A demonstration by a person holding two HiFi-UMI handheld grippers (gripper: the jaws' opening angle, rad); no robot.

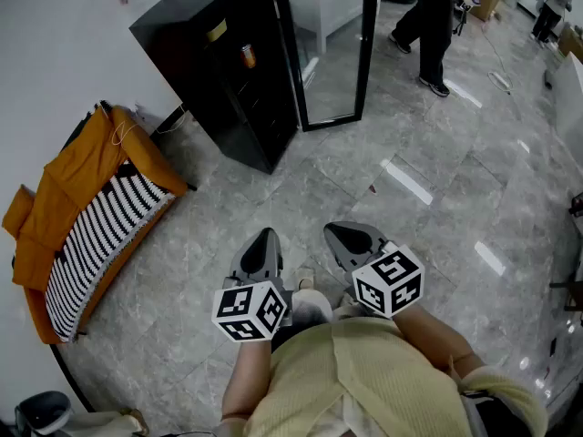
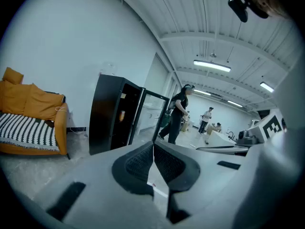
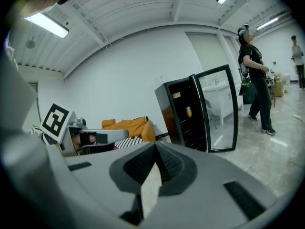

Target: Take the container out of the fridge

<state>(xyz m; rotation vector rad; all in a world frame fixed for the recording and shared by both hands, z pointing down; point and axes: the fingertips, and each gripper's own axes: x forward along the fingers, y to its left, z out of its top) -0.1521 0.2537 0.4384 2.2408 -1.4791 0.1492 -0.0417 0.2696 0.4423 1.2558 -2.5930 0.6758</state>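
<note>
A black fridge [image 1: 228, 71] stands against the far wall, its glass door [image 1: 328, 53] swung open. On a shelf inside sits a small orange container [image 1: 248, 56], also visible in the left gripper view [image 2: 122, 114] and the right gripper view [image 3: 188, 111]. A yellowish item [image 1: 216, 31] rests on a higher shelf. My left gripper [image 1: 265, 237] and right gripper [image 1: 346, 235] are held side by side low over the floor, well short of the fridge and pointing toward it. Both are shut with nothing between the pads [image 2: 153, 144] [image 3: 155, 146].
An orange sofa with a striped black-and-white cushion [image 1: 86, 198] stands by the left wall. A cable runs along the floor beside the fridge. One person [image 1: 433, 21] stands behind the open door, another [image 1: 551, 7] farther right. Glossy grey tiles [image 1: 437, 180] stretch ahead.
</note>
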